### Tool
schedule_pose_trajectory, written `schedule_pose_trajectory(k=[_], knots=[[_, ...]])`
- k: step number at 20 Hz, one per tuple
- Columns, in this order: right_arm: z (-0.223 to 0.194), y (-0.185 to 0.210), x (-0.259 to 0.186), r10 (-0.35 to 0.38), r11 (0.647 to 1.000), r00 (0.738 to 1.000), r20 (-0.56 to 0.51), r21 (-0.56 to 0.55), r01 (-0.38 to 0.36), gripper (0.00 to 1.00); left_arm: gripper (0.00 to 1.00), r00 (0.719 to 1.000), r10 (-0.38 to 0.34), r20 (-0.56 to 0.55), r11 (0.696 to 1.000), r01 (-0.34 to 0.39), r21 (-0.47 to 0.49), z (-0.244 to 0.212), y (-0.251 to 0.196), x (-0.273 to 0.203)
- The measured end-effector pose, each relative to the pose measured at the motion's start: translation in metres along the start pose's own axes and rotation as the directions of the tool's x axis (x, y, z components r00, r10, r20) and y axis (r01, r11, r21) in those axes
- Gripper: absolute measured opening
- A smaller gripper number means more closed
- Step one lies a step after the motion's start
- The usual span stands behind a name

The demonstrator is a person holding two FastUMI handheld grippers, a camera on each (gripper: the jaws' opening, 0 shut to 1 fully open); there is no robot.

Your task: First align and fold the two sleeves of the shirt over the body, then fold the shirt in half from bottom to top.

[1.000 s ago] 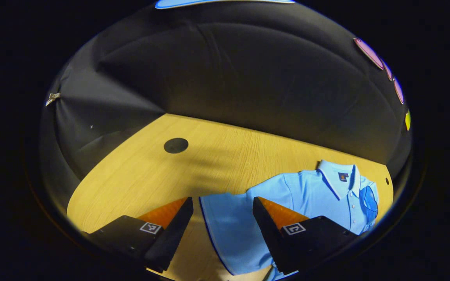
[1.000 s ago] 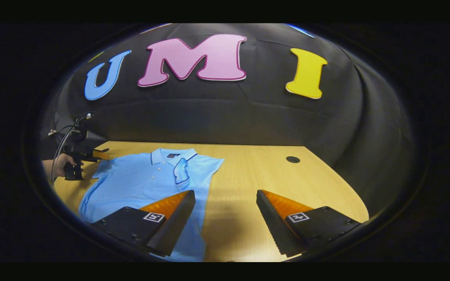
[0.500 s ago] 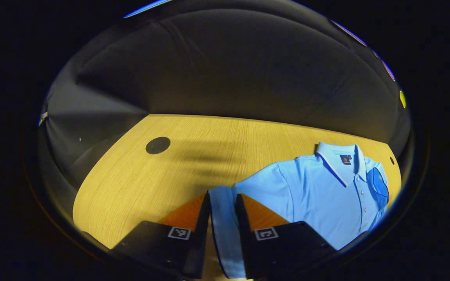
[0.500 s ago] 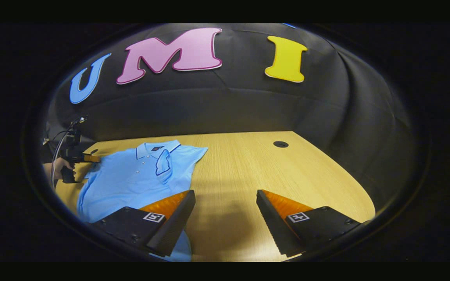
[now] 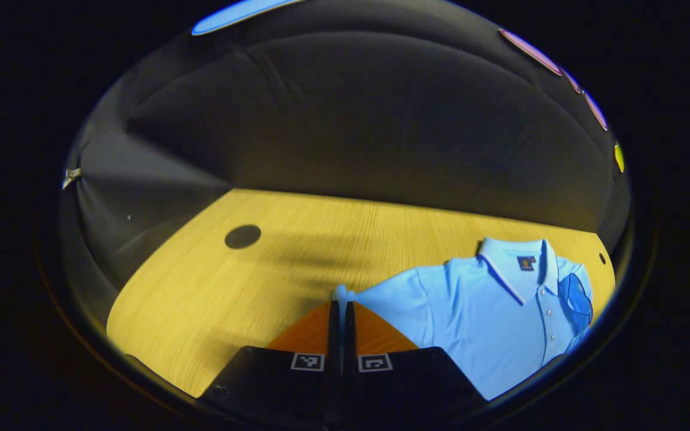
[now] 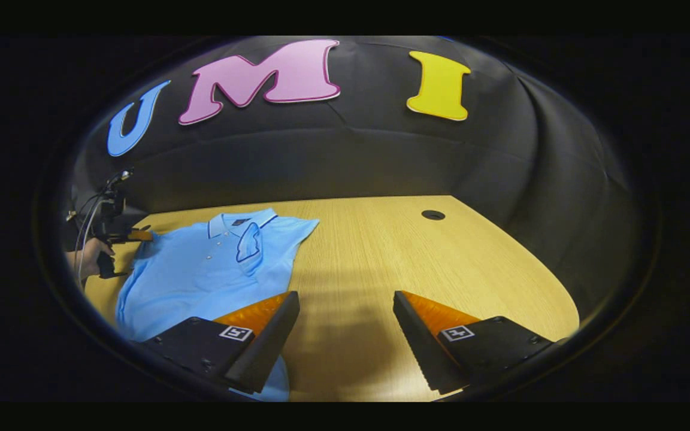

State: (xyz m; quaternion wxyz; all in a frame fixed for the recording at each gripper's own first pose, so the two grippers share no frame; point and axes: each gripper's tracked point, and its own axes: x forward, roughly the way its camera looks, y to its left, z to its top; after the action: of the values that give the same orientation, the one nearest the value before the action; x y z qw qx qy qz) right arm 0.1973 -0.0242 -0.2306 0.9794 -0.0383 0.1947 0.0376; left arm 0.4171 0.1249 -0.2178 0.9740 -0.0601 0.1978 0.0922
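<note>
A light blue short-sleeved polo shirt (image 6: pixel 201 272) lies flat, front up, collar toward the far wall, one sleeve (image 6: pixel 249 242) already folded over its chest (dark piping edges it), the other pinched up.

Ahead of the right gripper (image 6: pixel 345 311), between its wide-apart jaws, bare wooden surface (image 6: pixel 417 263) runs open to the booth's cloth wall (image 6: pixel 381 161), broken by one small dark round hole (image 6: pixel 433 214) far ahead to the right. To the left of those jaws lies the flat blue shirt (image 6: pixel 201 269), low enough to pass over. At its far side, the left gripper (image 6: pixel 132 236) and a hand (image 6: pixel 90 260) block that edge.
</note>
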Motion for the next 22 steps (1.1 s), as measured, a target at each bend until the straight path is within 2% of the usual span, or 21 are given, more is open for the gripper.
schedule_pose_trajectory(k=[4,9,13,14,16,18,22], knots=[[-0.002,-0.002,-0.002,-0.011,1.0,1.0,-0.004,0.01,0.011,0.97,0.06,0.998,-0.057,0.03,0.998,0.056,0.035,0.019,-0.044,-0.023],[-0.002,-0.004,-0.014,-0.019,1.0,1.0,0.008,0.017,0.019,0.97,0.06,0.988,-0.148,0.035,0.989,0.147,0.016,0.025,-0.118,-0.045],[-0.006,-0.007,-0.032,-0.03,0.999,0.999,0.019,0.026,0.03,0.95,0.06,0.966,-0.258,-0.001,0.966,0.258,0.002,0.01,-0.184,-0.056],[-0.011,-0.008,-0.038,-0.036,0.999,0.999,0.017,0.029,0.035,0.97,0.04,0.96,-0.281,-0.014,0.96,0.281,0.012,0.005,-0.193,-0.06],[-0.017,-0.009,-0.053,-0.045,0.998,0.999,0.016,0.037,0.044,0.97,0.49,0.952,-0.305,0.003,0.951,0.304,0.046,0.005,-0.2,-0.077],[-0.025,-0.01,-0.07,-0.055,0.998,0.998,0.018,0.044,0.054,0.95,0.94,0.953,-0.298,0.049,0.952,0.292,0.095,0.012,-0.183,-0.107],[-0.042,-0.002,-0.113,-0.058,0.997,0.998,-0.002,0.042,0.058,0.97,0.96,0.951,-0.284,0.126,0.949,0.26,0.177,0.012,-0.122,-0.202]])
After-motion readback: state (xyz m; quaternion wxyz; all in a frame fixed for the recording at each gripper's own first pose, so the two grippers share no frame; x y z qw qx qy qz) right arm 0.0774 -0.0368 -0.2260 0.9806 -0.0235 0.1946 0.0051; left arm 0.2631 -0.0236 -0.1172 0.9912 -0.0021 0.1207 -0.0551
